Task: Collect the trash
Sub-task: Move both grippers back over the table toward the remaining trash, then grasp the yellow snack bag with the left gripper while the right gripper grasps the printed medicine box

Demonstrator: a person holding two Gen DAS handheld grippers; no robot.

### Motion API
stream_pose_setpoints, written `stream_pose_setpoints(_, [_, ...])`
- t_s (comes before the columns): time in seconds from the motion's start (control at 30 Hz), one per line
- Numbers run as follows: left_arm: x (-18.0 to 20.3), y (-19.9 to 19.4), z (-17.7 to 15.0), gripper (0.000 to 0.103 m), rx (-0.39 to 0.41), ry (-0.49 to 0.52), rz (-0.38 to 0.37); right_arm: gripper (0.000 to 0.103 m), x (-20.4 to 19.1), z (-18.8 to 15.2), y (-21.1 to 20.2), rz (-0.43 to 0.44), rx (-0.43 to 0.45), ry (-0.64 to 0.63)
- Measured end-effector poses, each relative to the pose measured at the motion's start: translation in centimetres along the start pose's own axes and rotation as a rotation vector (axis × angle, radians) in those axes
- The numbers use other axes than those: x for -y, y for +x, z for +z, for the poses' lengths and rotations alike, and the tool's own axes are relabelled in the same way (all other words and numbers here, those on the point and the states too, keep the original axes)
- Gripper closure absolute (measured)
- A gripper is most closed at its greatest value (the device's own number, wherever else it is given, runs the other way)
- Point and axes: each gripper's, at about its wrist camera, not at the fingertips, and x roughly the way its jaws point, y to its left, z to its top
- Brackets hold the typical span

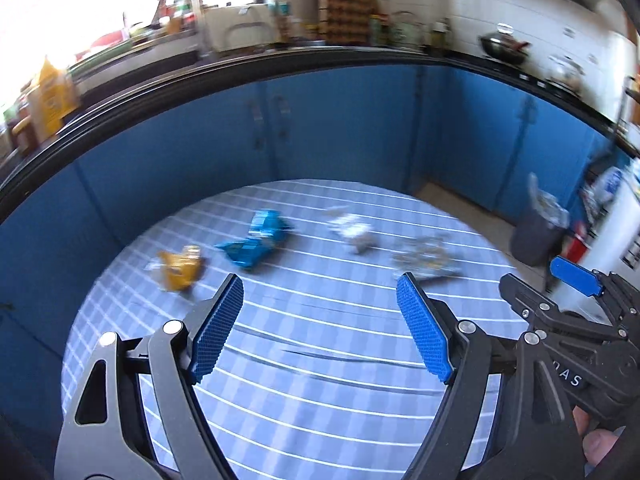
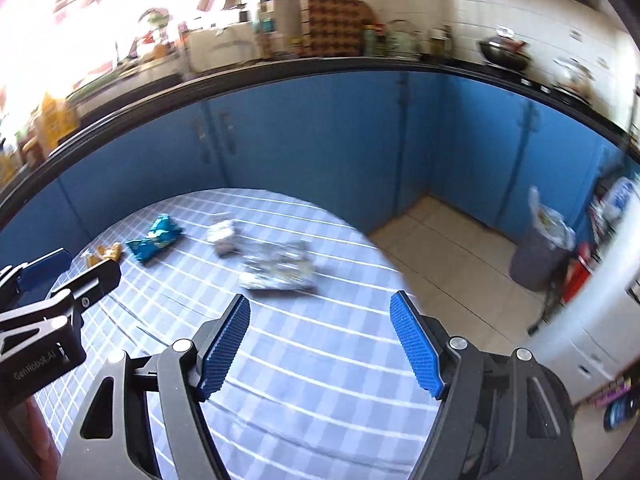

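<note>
Several crumpled wrappers lie in a row on the round table with the blue checked cloth: a yellow wrapper, a blue wrapper, a white wad and a silver foil wrapper. My left gripper hangs open over the cloth, short of them, nothing between its blue pads. In the right wrist view the foil wrapper lies just beyond my open, empty right gripper, with the white wad, blue wrapper and yellow wrapper to its left.
A dark trash bin lined with a bag stands on the tiled floor to the right of the table, next to a white appliance. Blue cabinets under a cluttered black counter run behind the table. All is motion-blurred.
</note>
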Motion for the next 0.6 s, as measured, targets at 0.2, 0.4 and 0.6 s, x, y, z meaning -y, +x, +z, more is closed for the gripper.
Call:
stream_pose_setpoints(0.2, [-6.4, 3.5, 0.7, 0.024, -0.02, -0.07, 0.076, 0.032, -5.4, 2.4, 4.5, 0.035, -0.013, -0.087])
stream_pose_setpoints(0.4, [-11.1, 7.2, 0.8, 0.024, -0.066, -0.139, 0.116, 0.032, -8.7, 4.2, 9.2, 0.046, -0.044, -0.148])
stream_pose_setpoints(0.6, [-13.0, 11.0, 0.3, 0.025, -0.132, -0.163, 0.115, 0.032, -9.5, 4.8, 13.4, 0.041, -0.112, -0.164])
